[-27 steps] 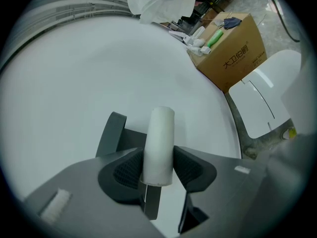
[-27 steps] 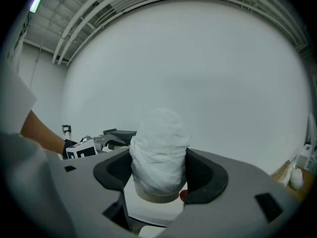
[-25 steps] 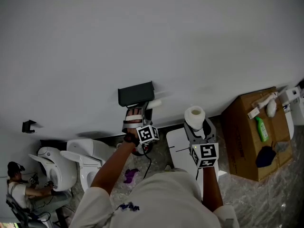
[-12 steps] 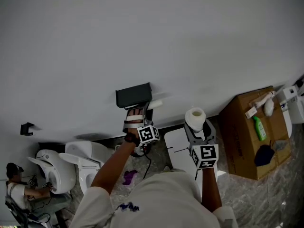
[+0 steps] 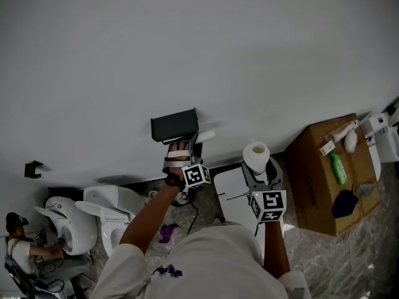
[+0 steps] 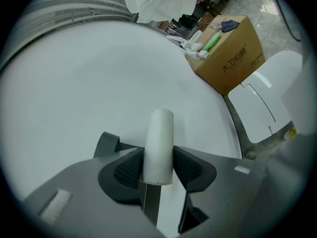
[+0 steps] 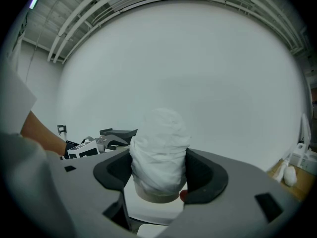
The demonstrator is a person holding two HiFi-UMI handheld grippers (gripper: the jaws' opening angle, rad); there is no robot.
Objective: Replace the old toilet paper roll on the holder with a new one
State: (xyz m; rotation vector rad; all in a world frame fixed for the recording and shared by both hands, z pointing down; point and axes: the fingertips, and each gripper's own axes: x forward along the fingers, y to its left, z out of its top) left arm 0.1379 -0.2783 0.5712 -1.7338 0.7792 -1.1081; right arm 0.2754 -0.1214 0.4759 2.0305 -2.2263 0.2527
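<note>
Left gripper (image 5: 189,147): jaws narrow, pads clamped on both sides of the bare pale cardboard toilet-paper tube (image 6: 159,145). That's the old roll, no paper left on it.

In the head view the tube (image 5: 206,135) pokes out toward the right, just off the lower right corner of the black wall-mounted holder with the flat top (image 5: 175,124). The left gripper view shows its far end free against the white wall. Can't tell if any part of the holder's bar is still inside it.

Right gripper (image 5: 258,167): jaws wide, closed on the full white toilet paper roll (image 7: 159,155), pads on opposite sides of the wrap. The roll (image 5: 255,154) sits right of centre in the head view, open core end facing up at the camera, so its axis runs roughly in line with the jaws, not across them.

Key geometry: the holder is up and to the left of the new roll, with the left gripper and old tube parked right at it, in between. The left hand is nearer the holder but occupied.

My read: the old tube has to clear off first. Then the right hand goes left, and the roll likely needs turning so its core lines up with the holder's bar.

Brown cardboard box (image 5: 324,170) at right, well clear.
</note>
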